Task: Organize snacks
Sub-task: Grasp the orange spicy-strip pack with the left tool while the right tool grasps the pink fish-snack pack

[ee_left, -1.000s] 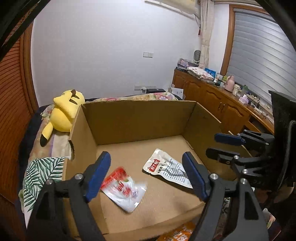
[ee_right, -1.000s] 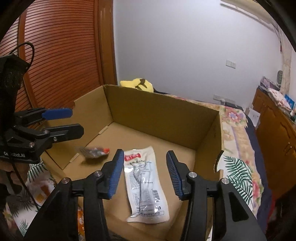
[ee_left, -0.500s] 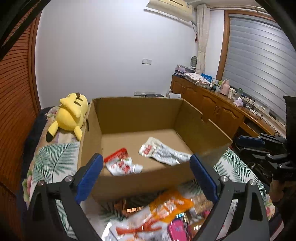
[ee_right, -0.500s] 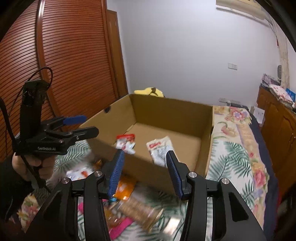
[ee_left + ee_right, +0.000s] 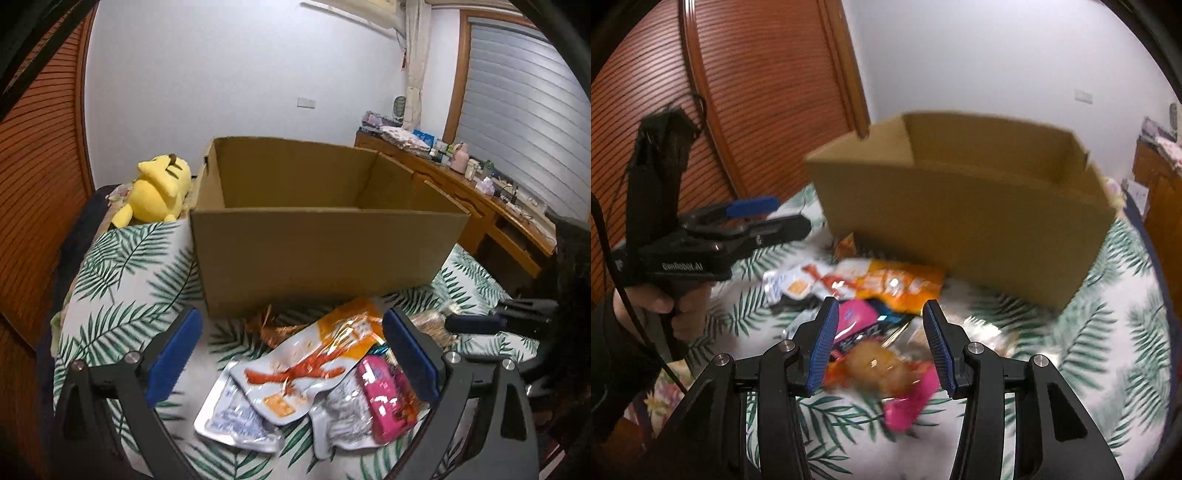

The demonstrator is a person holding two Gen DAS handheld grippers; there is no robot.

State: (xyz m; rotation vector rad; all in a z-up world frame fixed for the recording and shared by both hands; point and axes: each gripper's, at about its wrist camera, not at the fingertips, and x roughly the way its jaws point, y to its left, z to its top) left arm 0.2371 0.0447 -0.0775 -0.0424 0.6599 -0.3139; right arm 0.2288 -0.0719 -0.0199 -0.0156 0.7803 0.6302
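Observation:
An open cardboard box [image 5: 325,251] stands on the leaf-print bedspread; it also shows in the right wrist view [image 5: 964,218]. A pile of snack packets lies in front of it: an orange-and-white pouch [image 5: 314,365], a pink packet [image 5: 384,398] and silver packets [image 5: 236,417]. My left gripper [image 5: 291,354] is open and empty above the pile. My right gripper [image 5: 879,343] is open and empty over a pink packet [image 5: 857,321] and a blurred brown snack bag [image 5: 875,365]. The orange pouch [image 5: 886,284] lies beyond it.
A yellow plush toy [image 5: 159,192] lies left of the box. A wooden slatted door [image 5: 701,92] is at the left. A long wooden desk [image 5: 480,199] with clutter runs along the right. The left gripper [image 5: 750,221] shows in the right wrist view.
Both grippers have pulled back and down from inside the box to the snack pile in front of it. The two packets in the box are now hidden behind its front wall.

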